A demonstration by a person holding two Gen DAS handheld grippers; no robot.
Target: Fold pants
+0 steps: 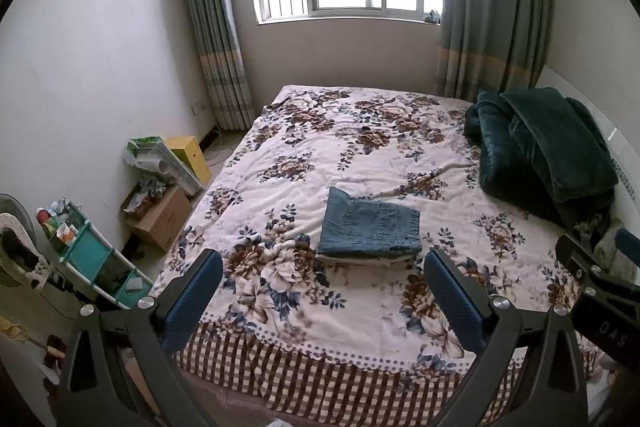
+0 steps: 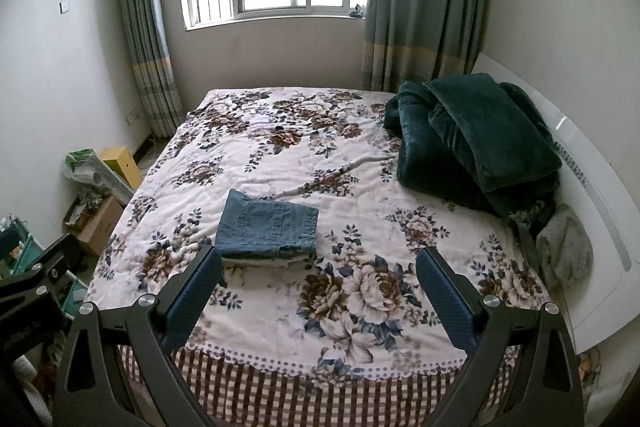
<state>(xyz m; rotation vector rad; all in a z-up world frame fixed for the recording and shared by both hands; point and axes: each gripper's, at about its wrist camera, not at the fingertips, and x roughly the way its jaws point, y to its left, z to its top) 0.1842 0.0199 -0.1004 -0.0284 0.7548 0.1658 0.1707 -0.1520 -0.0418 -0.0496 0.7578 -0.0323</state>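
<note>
Pants (image 1: 370, 229) lie folded (pocket up) mid-bed (image 1: 360, 155); left tool (image 1: 324, 287) and right tool (image 2: 318, 285) hover near, wide apart, empty.

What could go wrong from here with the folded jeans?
1. The folded jeans sit on a pale folded garment; nudging the stack could slide it apart or undo the fold.
2. Both grippers, left and right, hang open above the floral bedspread; a low approach might pinch the wrinkled bedspread along with the denim.
</note>
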